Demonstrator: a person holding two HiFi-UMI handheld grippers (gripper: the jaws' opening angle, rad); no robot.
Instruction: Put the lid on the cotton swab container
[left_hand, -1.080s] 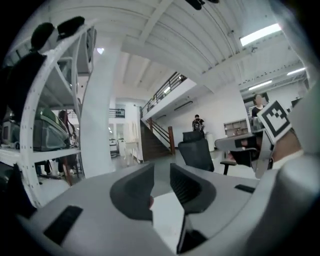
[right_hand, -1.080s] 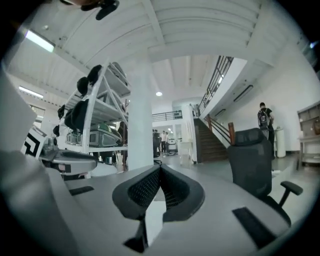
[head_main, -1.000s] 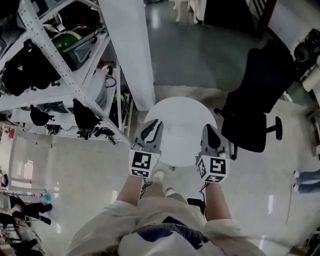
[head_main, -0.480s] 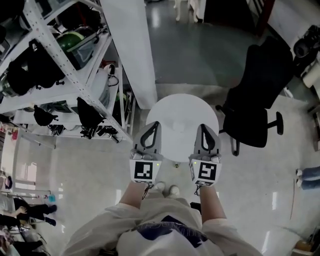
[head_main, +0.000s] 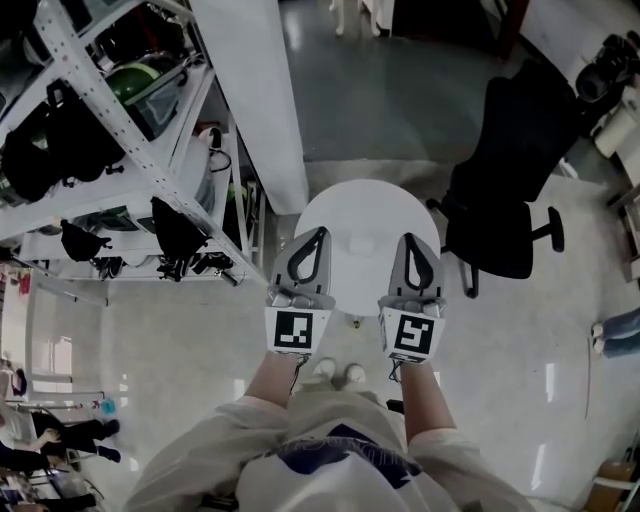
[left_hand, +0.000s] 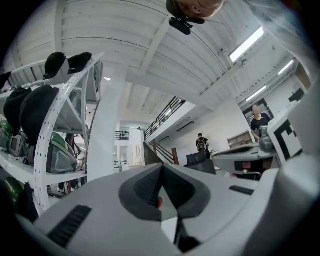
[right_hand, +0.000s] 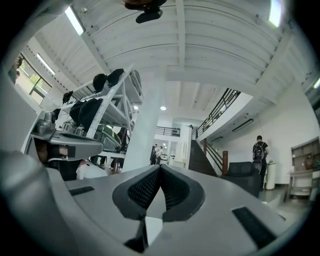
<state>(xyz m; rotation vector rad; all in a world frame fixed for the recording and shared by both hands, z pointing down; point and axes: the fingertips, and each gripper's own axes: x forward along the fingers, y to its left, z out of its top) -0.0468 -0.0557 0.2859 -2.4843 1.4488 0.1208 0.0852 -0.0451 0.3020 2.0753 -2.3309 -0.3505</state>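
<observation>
No cotton swab container or lid shows in any view. In the head view my left gripper (head_main: 318, 233) and my right gripper (head_main: 408, 239) stand side by side over the near half of a small round white table (head_main: 365, 210), whose top looks bare. Both are shut with nothing between the jaws. The left gripper view looks along my left gripper (left_hand: 161, 166), its jaws meeting at the tips, out into the hall. In the right gripper view my right gripper (right_hand: 160, 167) is closed the same way and holds nothing.
A black office chair (head_main: 500, 200) stands right of the table. A white pillar (head_main: 250, 100) and a metal rack (head_main: 100, 130) hung with dark bags stand to the left. Shiny floor surrounds the table. People stand far off (right_hand: 259, 150).
Both grippers have shifted slightly and now stand straight and parallel over the table. The left jaws have come fully together.
</observation>
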